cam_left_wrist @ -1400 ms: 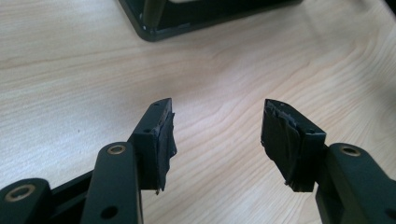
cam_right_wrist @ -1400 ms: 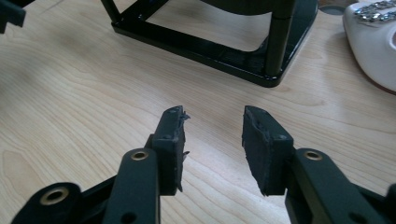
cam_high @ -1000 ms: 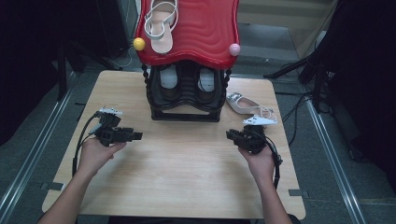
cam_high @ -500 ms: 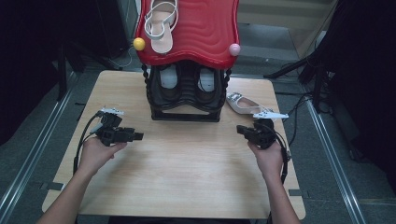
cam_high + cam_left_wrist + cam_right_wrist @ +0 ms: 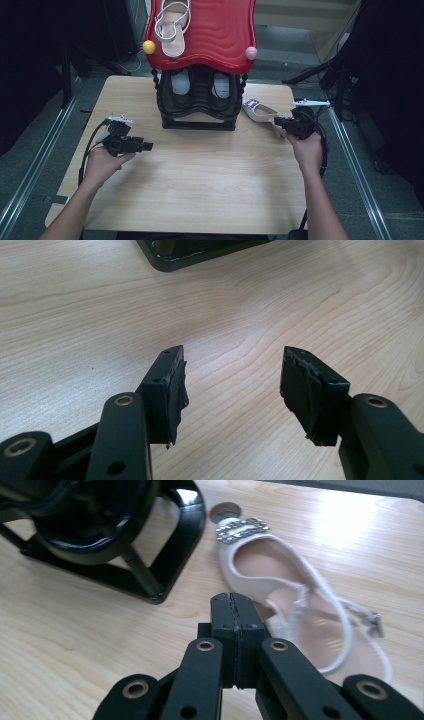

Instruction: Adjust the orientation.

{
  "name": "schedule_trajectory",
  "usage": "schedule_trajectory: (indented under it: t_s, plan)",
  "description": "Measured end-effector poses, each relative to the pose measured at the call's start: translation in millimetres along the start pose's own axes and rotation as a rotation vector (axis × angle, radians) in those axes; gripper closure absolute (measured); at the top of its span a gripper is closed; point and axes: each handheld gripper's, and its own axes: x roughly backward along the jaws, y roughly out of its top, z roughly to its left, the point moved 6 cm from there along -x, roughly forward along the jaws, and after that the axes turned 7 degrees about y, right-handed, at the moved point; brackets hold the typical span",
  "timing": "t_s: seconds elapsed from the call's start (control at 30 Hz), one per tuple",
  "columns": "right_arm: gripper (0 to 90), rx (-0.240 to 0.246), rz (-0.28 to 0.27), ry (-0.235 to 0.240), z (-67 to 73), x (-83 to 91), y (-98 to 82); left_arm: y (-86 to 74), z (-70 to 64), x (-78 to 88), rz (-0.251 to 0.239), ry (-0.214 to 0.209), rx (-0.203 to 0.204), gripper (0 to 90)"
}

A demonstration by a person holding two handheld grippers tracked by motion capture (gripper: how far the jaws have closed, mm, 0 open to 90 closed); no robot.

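A white strappy sandal (image 5: 257, 111) with a jewelled buckle lies on the wooden table (image 5: 200, 180), to the right of the black shoe rack (image 5: 197, 120). My right gripper (image 5: 278, 120) is at the sandal's near right end. In the right gripper view its jaws (image 5: 232, 600) are pressed together with nothing between them, and the sandal (image 5: 280, 580) lies just beyond and to the right of the tips. My left gripper (image 5: 147, 146) hovers low over bare table on the left, pointing right. Its jaws (image 5: 232, 370) stand open and empty.
The rack has a red wavy top (image 5: 215, 30) carrying a matching sandal (image 5: 172, 30). A pair of shoes (image 5: 181, 82) sits on its lower shelf. A yellow ball (image 5: 149, 47) and a pink ball (image 5: 251, 52) cap the front corners. Metal rails (image 5: 350, 150) flank the table.
My right hand has moved to the right and back, up to the sandal on the table. My left hand has stayed where it was.
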Motion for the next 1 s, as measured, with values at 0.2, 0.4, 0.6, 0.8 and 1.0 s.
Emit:
schedule_trajectory:
  t_s: [0.2, 0.4, 0.6, 0.8, 1.0]
  plan:
    - [90.0, -0.010, 0.007, -0.032, -18.8, -2.0, 6.5, -0.3, -1.4, -2.1, 0.004, -0.010, -0.005, 44.0]
    - [90.0, -0.055, -0.012, -0.053, -41.3, -8.3, 12.2, -0.2, -1.2, -1.6, 0.000, -0.018, -0.003, 44.1]
    - [90.0, -0.084, 0.033, -0.063, -54.6, -26.9, 5.2, -0.8, -1.3, -2.4, 0.005, -0.022, -0.008, 44.1]
    - [90.0, -0.096, 0.057, -0.083, -60.4, -40.4, -2.9, -1.3, -1.7, -3.6, 0.006, -0.019, -0.017, 44.1]
    - [90.0, -0.081, 0.061, -0.091, -59.7, -44.1, -6.2, -1.7, -2.7, -4.4, 0.010, -0.021, -0.021, 44.2]
